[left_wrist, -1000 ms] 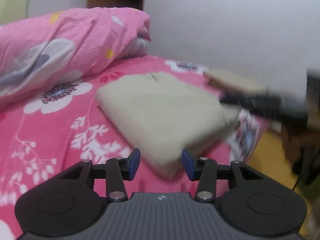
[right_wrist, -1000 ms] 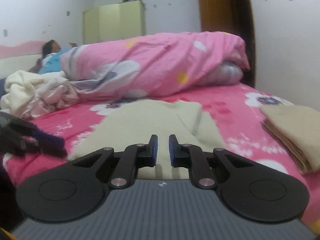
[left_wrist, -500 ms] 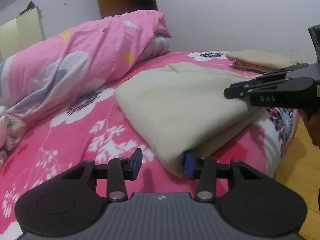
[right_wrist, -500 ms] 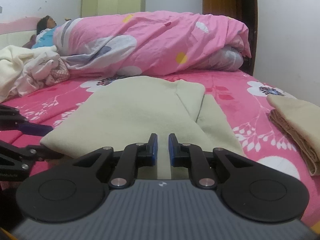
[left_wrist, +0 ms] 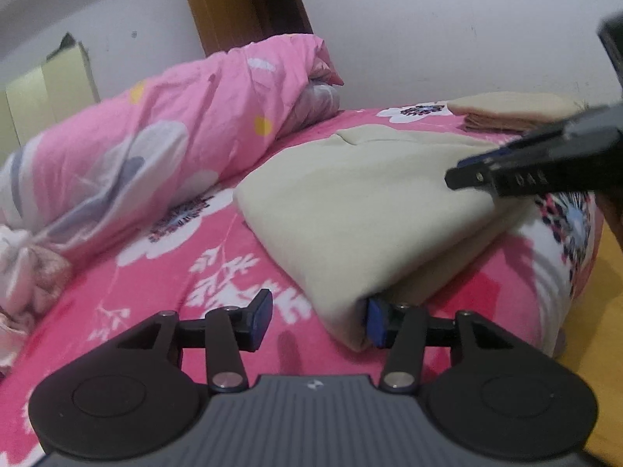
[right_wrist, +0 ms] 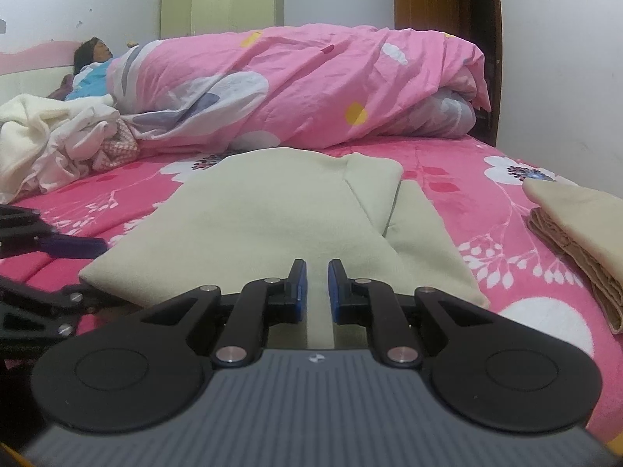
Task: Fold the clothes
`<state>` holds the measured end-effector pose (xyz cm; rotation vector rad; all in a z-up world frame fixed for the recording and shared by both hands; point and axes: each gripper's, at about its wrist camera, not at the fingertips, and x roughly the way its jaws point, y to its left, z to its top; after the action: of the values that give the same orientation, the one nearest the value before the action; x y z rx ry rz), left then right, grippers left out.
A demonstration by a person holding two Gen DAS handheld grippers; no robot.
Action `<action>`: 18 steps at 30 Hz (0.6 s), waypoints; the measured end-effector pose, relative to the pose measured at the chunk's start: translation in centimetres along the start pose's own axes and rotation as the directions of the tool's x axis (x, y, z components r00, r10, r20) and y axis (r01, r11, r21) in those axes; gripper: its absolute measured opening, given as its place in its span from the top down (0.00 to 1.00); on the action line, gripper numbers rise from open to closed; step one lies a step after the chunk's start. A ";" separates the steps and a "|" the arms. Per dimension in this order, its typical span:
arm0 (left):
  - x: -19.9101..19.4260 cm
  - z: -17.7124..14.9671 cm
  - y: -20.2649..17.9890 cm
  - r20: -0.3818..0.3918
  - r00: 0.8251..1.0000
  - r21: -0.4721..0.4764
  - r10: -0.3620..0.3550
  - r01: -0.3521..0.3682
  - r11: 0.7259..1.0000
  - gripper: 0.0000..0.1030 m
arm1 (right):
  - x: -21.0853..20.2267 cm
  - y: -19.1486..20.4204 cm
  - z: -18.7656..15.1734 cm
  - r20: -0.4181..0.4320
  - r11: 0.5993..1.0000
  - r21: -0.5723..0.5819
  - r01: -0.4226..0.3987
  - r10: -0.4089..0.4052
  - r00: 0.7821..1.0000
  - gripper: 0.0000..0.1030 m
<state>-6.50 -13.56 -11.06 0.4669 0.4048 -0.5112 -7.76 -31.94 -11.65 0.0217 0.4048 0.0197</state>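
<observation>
1. Sliding in lower than a moment ago, the left tongs (left_wrist: 317, 321) are standing wide apart at the near corner of the folded cream garment (left_wrist: 362, 210); the right-hand blue pad (left_wrist: 374, 321) is now tucked under that corner's edge, while the other pad is sitting clear over the sheet.
2. The right tongs (right_wrist: 316, 292) are staying nearly closed with a slim gap, gripping nothing that I can see, and hovering at the garment's front edge just as half a second back.
3. The garment is lying flat on the pink floral bed (right_wrist: 486, 179), near its front edge, with a narrower flap folded across its right side.
4. A second folded tan stack (right_wrist: 576, 229) is resting well to the right.
5. The rolled pink quilt (right_wrist: 311, 89) is lying behind, with a crumpled white pile (right_wrist: 50, 136) at the left.
</observation>
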 end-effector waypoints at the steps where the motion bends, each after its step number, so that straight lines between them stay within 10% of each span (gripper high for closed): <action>1: 0.2 0.1 -0.1 0.010 1.000 -0.005 -0.002 0.002 1.000 0.51 | 0.0 0.0 0.0 0.000 1.000 0.001 0.000 0.000 1.000 0.90; 18: 3.6 1.9 -0.7 -0.002 0.991 0.026 0.136 -0.136 0.990 0.42 | -0.2 0.3 -0.2 0.006 0.999 0.001 -0.042 0.042 0.999 0.90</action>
<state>-3.52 -16.39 -11.41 0.5166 0.3676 -0.3834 -8.00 -31.68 -11.77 0.0315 0.3985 0.0608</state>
